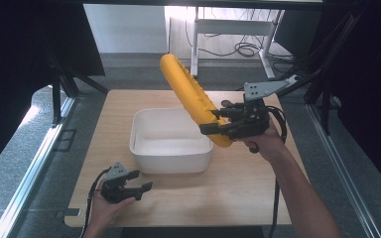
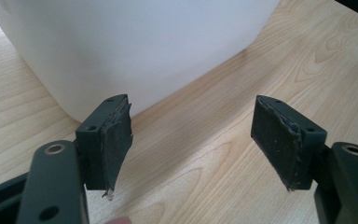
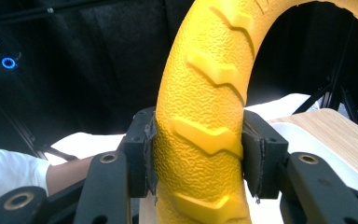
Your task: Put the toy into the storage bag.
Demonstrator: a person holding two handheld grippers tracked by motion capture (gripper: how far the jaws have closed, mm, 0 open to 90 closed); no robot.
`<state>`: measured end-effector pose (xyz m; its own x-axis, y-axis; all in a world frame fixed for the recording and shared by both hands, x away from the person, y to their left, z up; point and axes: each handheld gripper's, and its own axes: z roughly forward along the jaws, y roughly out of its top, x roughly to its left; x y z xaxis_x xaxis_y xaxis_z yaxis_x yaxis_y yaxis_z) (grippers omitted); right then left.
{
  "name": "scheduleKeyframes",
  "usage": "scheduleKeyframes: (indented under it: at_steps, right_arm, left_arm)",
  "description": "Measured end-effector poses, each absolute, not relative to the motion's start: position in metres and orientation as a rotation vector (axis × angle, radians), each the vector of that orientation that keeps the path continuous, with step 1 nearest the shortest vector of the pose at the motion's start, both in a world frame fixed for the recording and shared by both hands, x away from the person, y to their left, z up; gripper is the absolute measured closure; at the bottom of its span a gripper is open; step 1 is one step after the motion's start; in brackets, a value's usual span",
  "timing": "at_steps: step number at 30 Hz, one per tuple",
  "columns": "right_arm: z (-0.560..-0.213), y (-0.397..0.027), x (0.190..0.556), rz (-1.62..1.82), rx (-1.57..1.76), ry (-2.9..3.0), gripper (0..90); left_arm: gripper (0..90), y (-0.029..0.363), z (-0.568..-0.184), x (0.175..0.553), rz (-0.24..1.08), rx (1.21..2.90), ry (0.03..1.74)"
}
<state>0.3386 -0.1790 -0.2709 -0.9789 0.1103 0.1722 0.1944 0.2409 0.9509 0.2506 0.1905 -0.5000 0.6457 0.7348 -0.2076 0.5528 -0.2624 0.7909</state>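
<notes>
Starting with the wooden table [image 1: 238, 198], we note that it carries a white tub [image 1: 171, 161] near its middle, and that the yellow ring [image 1: 191, 96] hangs in the air above the tub's right rim, tilted so that its upper end leans away toward the far left. We judge the ring to be a moulded rubber or foam tyre-like toy: its skin is pebbled, with raised chevron treads [image 3: 209, 140], so it should offer good friction and little risk of slipping. It looks light, since one hand carries it well clear of the table, and we expect it to flex somewhat rather than crack. The right gripper [image 1: 217, 125] is clamped across the ring's lower section, one pad on each flank, as the right gripper view confirms [image 3: 200, 154]. We regard this as a sound hold, because the jaws span the narrow cross-section and the treads key against the pads; a hold nearer the ring's middle height would reduce the lever that its long free end exerts. The left gripper [image 1: 143, 181] rests on the table just in front of the tub, its jaws standing apart with nothing between the pads [image 2: 116, 140].
</notes>
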Motion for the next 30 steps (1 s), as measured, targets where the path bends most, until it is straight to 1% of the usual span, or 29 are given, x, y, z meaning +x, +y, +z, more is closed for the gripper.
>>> scheduleKeyframes:
  at_steps: [30]
  right_arm:
    - [-0.288,-0.132,0.346,-1.715,-0.185,-2.441,52.0]
  left_arm:
    - [29.0,0.192,-0.500,0.251,0.252,1.940,1.010]
